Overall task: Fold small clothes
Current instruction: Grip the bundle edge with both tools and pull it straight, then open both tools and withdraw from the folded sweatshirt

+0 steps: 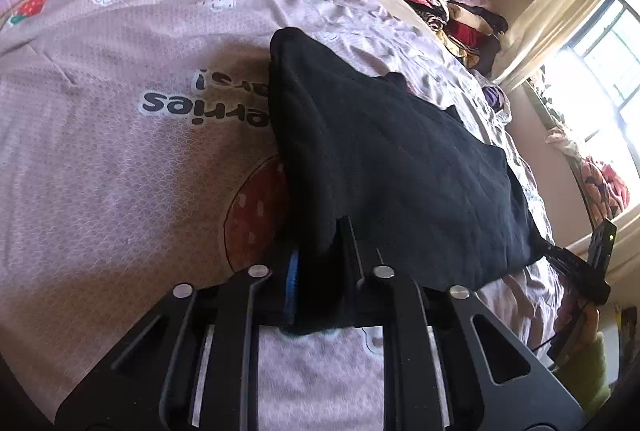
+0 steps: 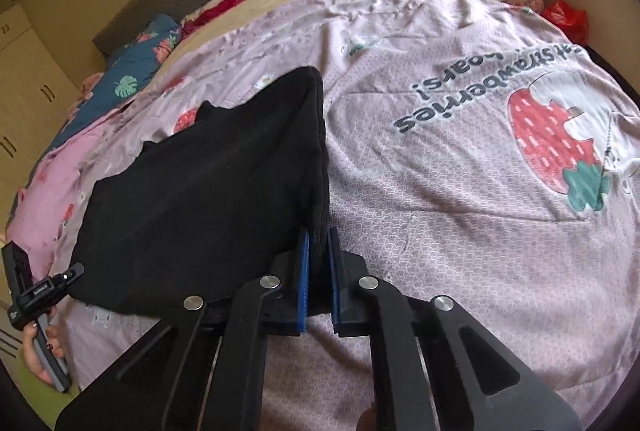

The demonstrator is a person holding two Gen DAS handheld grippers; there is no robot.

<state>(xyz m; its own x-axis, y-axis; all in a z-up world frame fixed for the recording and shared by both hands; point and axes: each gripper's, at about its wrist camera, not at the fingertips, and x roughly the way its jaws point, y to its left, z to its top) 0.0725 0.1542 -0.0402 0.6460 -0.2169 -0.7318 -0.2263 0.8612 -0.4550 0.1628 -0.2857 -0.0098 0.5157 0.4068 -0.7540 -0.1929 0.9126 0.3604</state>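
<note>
A black garment (image 1: 384, 159) is stretched in the air over a pink strawberry-print bed cover (image 1: 120, 159). My left gripper (image 1: 324, 251) is shut on its near left corner, and the cloth bunches between the blue pads. In the right wrist view the same black garment (image 2: 208, 191) hangs to the left, and my right gripper (image 2: 318, 243) is shut on its near right corner, with the hem pinched between the blue-padded fingers (image 2: 304, 271). The other gripper's body (image 2: 28, 295), held in a hand, shows at the far left edge. The garment's far edge droops toward the bed.
A pile of folded and loose clothes (image 1: 448, 3) sits at the far end of the bed beside a bright window (image 1: 600, 71). Pillows and a blue leaf-print cloth (image 2: 128, 71) lie along the headboard side. A red plastic bag (image 2: 568, 15) lies at the bed's far right.
</note>
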